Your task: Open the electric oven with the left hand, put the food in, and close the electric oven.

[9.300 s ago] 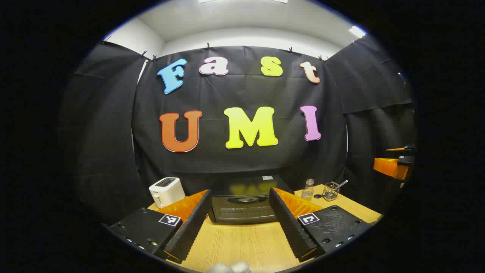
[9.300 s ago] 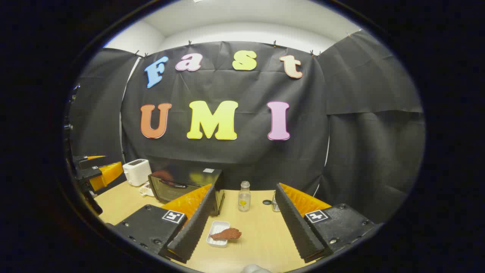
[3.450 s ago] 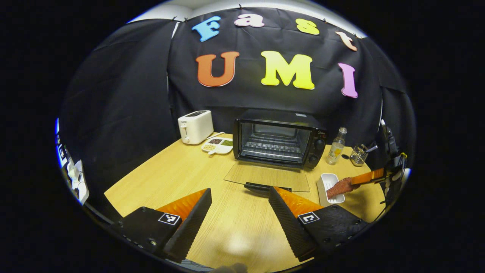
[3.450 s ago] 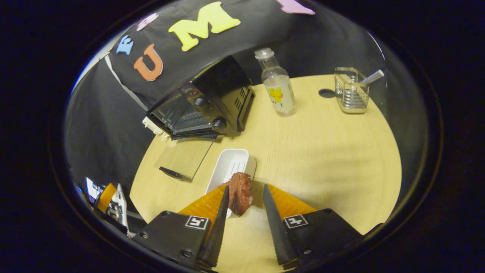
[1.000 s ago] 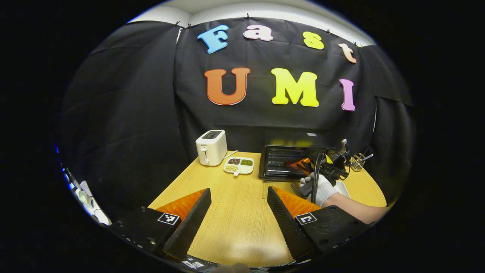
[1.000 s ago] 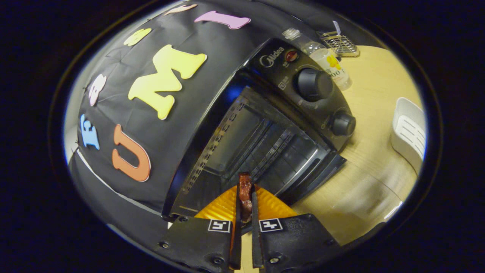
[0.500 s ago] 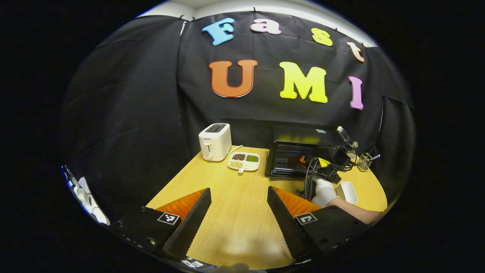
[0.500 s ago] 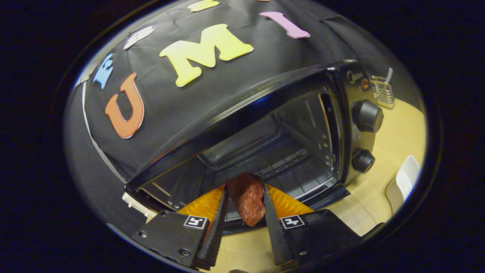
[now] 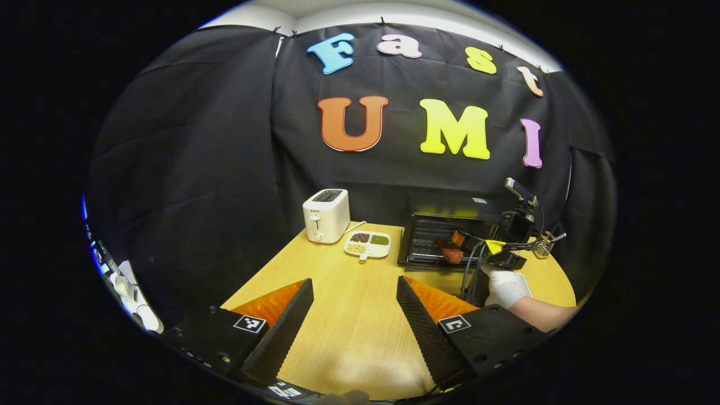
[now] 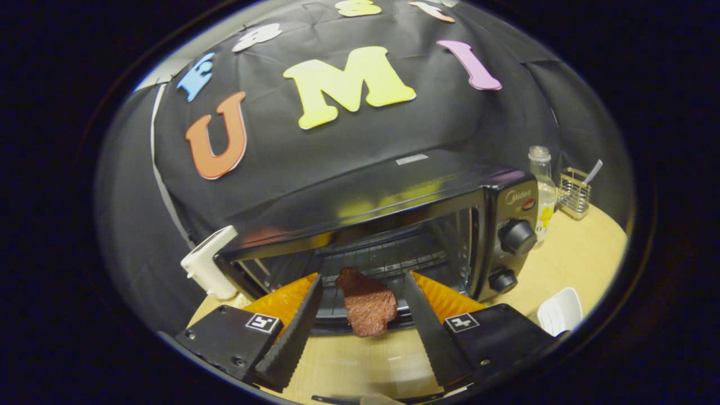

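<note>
The black electric oven [image 10: 394,225] stands with its glass door folded down flat on the table. A reddish-brown piece of food [image 10: 365,304] lies on the front of the oven's rack, its near end sticking out over the lip. My right gripper [image 10: 363,277] is open just before the oven mouth, with a gap between the food and each finger. In the left gripper view, the oven [image 9: 444,236] is far right, the food [image 9: 451,256] is at its mouth and a gloved hand [image 9: 506,286] holds the right gripper there. My left gripper [image 9: 354,281] hangs open over the bare table.
A white toaster [image 9: 326,215] and a sectioned dish [image 9: 368,244] of grains sit left of the oven. To its right are a small bottle [image 10: 543,185], a wire utensil rack [image 10: 574,194] and a white tray [image 10: 557,318]. Two knobs [image 10: 517,236] face forward.
My right gripper was shut on the food one second ago. It has since opened and drawn back from the oven, leaving the food at the rack's front. The left gripper has barely moved.
</note>
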